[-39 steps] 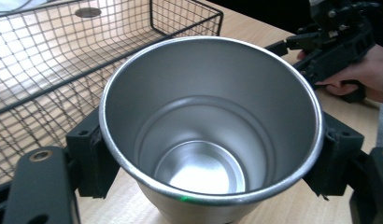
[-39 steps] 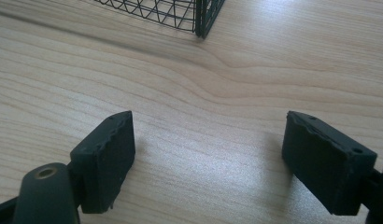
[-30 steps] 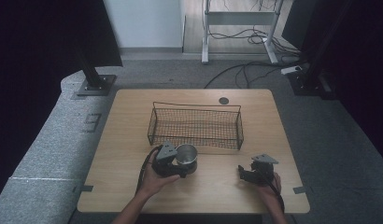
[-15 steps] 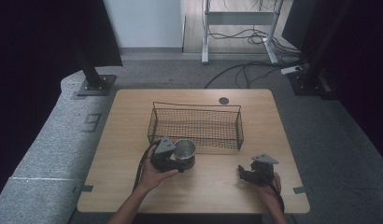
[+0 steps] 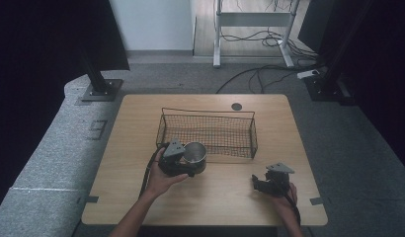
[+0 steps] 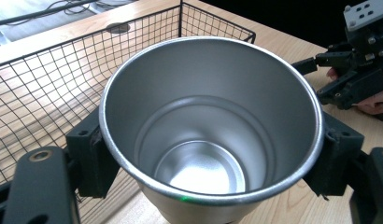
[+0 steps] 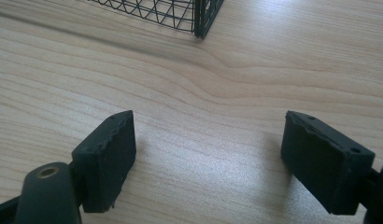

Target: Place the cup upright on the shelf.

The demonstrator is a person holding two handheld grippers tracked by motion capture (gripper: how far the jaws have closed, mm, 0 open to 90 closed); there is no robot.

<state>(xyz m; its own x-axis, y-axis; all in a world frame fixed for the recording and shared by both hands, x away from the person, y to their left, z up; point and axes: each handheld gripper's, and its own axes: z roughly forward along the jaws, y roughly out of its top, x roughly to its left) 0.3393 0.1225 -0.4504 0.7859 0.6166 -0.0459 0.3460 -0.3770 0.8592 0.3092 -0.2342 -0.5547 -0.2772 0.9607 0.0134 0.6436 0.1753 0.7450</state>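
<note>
A shiny metal cup (image 5: 194, 153) sits upright between the jaws of the left gripper (image 5: 183, 160), which press against its outer wall on both sides just under the rim; in the left gripper view the cup (image 6: 211, 135) is seen from above, hollow and bare inside. In the high view it is at the near long side of a black wire basket (image 5: 207, 132), outside the mesh and close against it, though whether its base rests on the wooden table (image 5: 141, 123) or is lifted a little off it is hard to judge from above. The person's left hand (image 5: 161, 178) grips the tool from behind, its cable looping down toward the table's near edge. The right gripper (image 5: 260, 183) lies low over the table near the front right, well apart from the cup, held by the right hand (image 5: 284, 193). In the right gripper view its two black pads (image 7: 108, 151) stand wide apart with only bare wood grain between them, and a corner of the basket (image 7: 199, 16) shows at the top.
</note>
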